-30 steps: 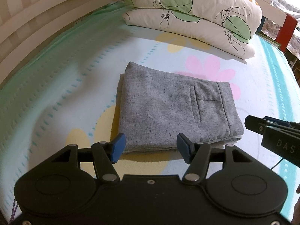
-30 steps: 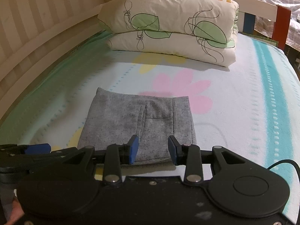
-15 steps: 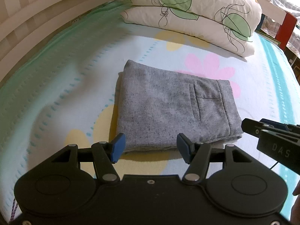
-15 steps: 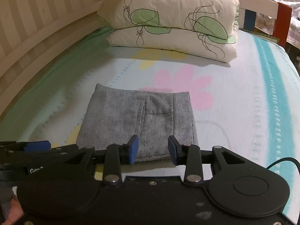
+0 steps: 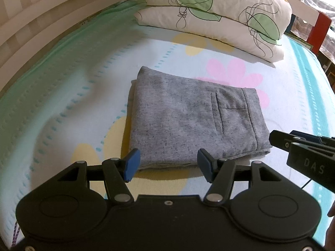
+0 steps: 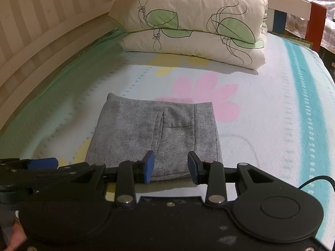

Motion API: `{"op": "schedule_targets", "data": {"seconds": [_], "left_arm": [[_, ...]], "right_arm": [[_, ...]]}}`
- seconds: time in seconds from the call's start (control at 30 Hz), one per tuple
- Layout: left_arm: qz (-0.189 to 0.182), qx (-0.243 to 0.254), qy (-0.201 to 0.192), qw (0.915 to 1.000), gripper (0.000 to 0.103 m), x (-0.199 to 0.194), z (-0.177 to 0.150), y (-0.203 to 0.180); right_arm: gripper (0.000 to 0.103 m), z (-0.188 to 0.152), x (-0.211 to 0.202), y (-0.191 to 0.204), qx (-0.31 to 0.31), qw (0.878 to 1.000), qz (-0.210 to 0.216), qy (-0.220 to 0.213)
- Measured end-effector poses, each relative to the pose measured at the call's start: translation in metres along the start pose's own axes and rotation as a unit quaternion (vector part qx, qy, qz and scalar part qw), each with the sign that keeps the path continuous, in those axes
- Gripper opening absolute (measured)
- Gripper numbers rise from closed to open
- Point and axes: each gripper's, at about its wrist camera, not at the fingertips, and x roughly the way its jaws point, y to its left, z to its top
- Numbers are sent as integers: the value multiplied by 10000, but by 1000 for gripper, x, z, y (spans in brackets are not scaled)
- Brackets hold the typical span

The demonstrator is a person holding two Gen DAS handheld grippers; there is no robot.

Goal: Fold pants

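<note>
Bed rail: a pale slatted rail (image 5: 31, 48) ran along the left side; its lower part was hidden behind the mattress edge.
Sheet: the bedsheet (image 5: 69, 96) was mint green at the left, with yellow and pink flowers and a teal stripe at the right; the left part was blurred.
Left gripper: the left gripper (image 5: 166, 164) hovered over the near edge of the pants, blue pads spread apart with nothing between them; in the right wrist view only one blue pad and black linkage showed, the rest cut off at the left edge.
Pants: the grey pants (image 5: 188, 121) lay folded into a flat rectangle in the middle of the bed, pocket and seam facing up; the layers underneath were hidden, and their near edge was partly covered by the fingers.
Pillows: two stacked pillows (image 6: 188, 27) with green leaf print sat at the head of the bed, well apart from the pants; the top one was cut off in the left wrist view.
Right gripper: the right gripper (image 6: 171, 166) hung just above the near edge of the pants, pads parted and empty.
Writing: white letters "DAS" were readable on the right gripper's side in the left wrist view; anything further was cut off.
Cable: a black cable (image 6: 314, 181) lay on the sheet at the right, mostly hidden behind the gripper body.
Bedpost: a red post (image 6: 318, 21) stood at the far right; what lay beyond it was hard to make out.
</note>
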Motion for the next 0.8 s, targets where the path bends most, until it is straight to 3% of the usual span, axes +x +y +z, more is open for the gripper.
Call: {"op": "schedule_targets", "data": {"seconds": [0.8], "left_arm": [[-14,24,71,10000,64,4,1,-2]], "right_arm": [[38,1,3,0,51,10000,6,13]]}}
